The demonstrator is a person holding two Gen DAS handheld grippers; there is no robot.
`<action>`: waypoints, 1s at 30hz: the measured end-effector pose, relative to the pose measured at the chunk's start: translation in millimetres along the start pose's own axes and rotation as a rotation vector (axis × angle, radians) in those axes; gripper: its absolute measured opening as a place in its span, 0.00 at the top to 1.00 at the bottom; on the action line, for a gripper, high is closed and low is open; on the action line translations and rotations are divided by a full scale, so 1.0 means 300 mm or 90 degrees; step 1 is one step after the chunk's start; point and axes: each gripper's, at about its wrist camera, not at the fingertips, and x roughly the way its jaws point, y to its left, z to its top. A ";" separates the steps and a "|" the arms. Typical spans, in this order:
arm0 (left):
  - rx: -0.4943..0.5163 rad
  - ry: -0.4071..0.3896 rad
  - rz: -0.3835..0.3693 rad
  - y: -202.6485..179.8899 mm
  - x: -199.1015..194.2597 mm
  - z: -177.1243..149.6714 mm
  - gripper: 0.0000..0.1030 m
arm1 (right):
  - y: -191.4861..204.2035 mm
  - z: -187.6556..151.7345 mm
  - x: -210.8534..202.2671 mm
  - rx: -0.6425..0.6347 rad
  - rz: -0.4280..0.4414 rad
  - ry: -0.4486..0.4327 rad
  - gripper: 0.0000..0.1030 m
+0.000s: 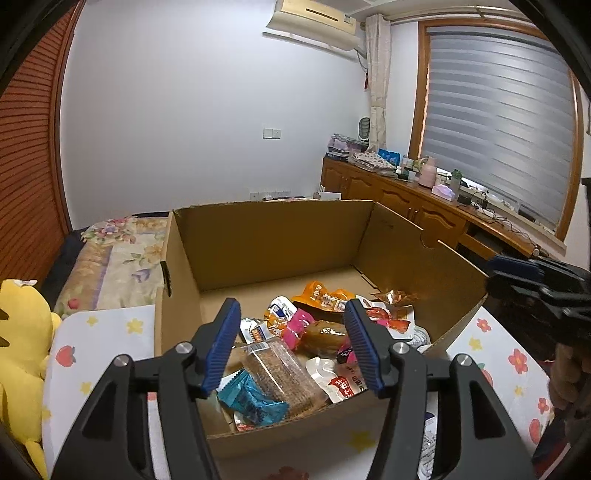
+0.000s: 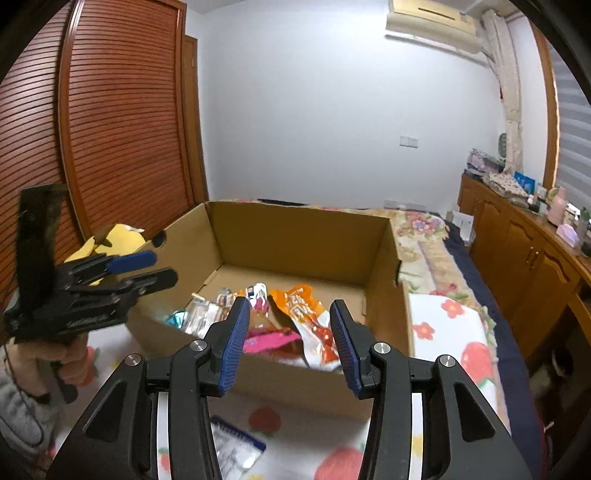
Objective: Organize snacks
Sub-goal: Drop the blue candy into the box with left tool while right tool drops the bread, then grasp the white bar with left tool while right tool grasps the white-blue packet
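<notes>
Jumbled in an open brown cardboard box (image 1: 258,236) on a flowered bedsheet: assorted snack packets (image 1: 317,332), among them an orange pouch (image 1: 321,297), a teal wrapper (image 1: 251,400) and a clear-wrapped brown bar (image 1: 284,373).

Home bedroom: bed w/ floral quilt (image 1: 110,254), louvered wardrobe doors (image 2: 122,122), wall AC (image 1: 314,26), wood sideboard (image 1: 406,199).

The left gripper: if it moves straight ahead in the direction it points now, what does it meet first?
Probably the snack pile in the cardboard box. The left gripper stands open over the near wall, aimed at the brown packet. Depth is unclear, so the clear-wrapped bar might come first.
</notes>
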 end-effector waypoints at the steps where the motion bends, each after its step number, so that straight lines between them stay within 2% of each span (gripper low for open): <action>1: 0.003 0.000 0.001 -0.005 -0.004 0.002 0.43 | 0.002 -0.007 -0.013 0.000 -0.002 0.000 0.56; 7: 0.019 -0.002 0.007 -0.040 -0.048 0.013 0.42 | 0.006 -0.060 -0.078 0.009 -0.014 0.000 0.56; 9: 0.024 -0.005 0.011 -0.052 -0.070 0.010 0.36 | 0.006 -0.079 -0.096 0.016 -0.014 0.000 0.56; 11: 0.028 -0.014 0.014 -0.064 -0.100 0.001 0.20 | 0.012 -0.097 -0.109 0.020 -0.015 -0.001 0.56; 14: 0.035 -0.021 0.024 -0.080 -0.143 -0.020 0.12 | 0.020 -0.122 -0.121 0.018 -0.022 -0.001 0.52; 16: 0.037 -0.020 0.033 -0.085 -0.168 -0.034 0.11 | 0.031 -0.148 -0.126 0.015 -0.025 0.003 0.43; 19: 0.032 -0.015 0.048 -0.093 -0.207 -0.068 0.06 | 0.050 -0.192 -0.124 0.017 -0.011 0.016 0.39; 22: 0.025 -0.004 0.058 -0.101 -0.241 -0.109 0.05 | 0.057 -0.229 -0.121 0.028 -0.002 0.019 0.29; 30: 0.014 0.041 0.077 -0.103 -0.310 -0.234 0.05 | 0.093 -0.293 -0.117 0.034 0.010 0.042 0.29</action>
